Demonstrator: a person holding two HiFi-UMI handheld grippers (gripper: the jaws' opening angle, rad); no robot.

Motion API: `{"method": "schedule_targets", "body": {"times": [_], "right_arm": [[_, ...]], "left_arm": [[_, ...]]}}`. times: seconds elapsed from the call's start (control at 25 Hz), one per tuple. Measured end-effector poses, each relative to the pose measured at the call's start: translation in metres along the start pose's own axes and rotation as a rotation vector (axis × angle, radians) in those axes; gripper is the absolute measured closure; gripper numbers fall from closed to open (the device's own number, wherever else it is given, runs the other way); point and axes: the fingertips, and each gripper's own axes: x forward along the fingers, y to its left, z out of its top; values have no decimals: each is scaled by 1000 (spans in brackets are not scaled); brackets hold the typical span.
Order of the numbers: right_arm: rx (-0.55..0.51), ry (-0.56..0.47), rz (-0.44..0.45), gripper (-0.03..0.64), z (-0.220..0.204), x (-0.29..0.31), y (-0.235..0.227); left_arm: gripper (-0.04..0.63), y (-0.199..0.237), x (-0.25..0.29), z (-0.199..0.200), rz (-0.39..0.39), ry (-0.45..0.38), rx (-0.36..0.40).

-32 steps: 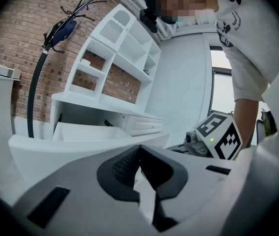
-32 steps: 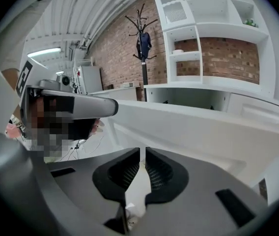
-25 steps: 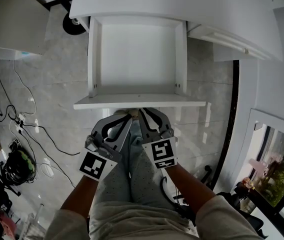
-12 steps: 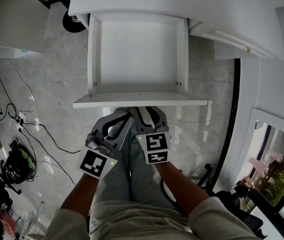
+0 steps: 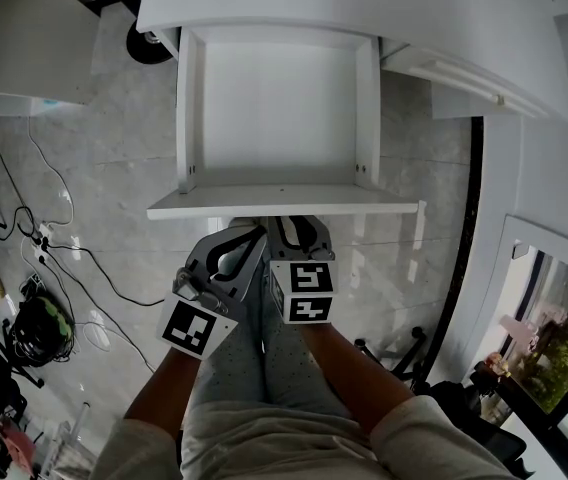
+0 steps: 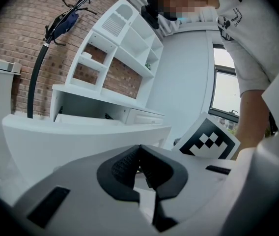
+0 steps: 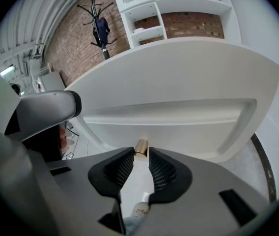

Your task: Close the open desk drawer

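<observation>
Left claw: the left gripper (image 6: 140,149) is shut, its ribbed pads pressed together at the tips with nothing between them.
Right claw: the right gripper (image 7: 138,154) is set to a narrow gap. A small brass-coloured knob (image 7: 140,145) is seen at the mouth of that gap, but contact with the pads cannot be made out.
Claw placement: in the head view both sets of tips are tucked side by side just under the middle of the front edge of the drawer (image 5: 364,206).
Drawer look: the drawer is white and plain. A bare white floor is framed by two thin side walls, and the front panel is wider than the box, overhanging on both sides.
Drawer place: it is pulled well out from under the white desk (image 5: 364,8), directly ahead of the person's legs (image 5: 264,368).
Edges: the rear of the drawer is covered by the curved rim of the desk. The side walls run straight back, parallel to each other.
Open room: grey tiled floor (image 5: 94,168) is seen on both sides of the drawer. Loose cables (image 5: 74,258) lie well off to the left.
</observation>
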Motion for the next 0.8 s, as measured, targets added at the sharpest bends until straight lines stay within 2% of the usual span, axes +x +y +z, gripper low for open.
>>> {"method": "schedule_targets", "body": {"times": [0.08, 0.8], "right_arm": [[-3, 13, -2, 517, 0, 1, 1], [-2, 5, 0, 522, 24, 16, -5]], "left_arm": [[578, 1, 2, 0, 0, -1, 2], [578, 30, 21, 2, 3, 23, 2]]}}
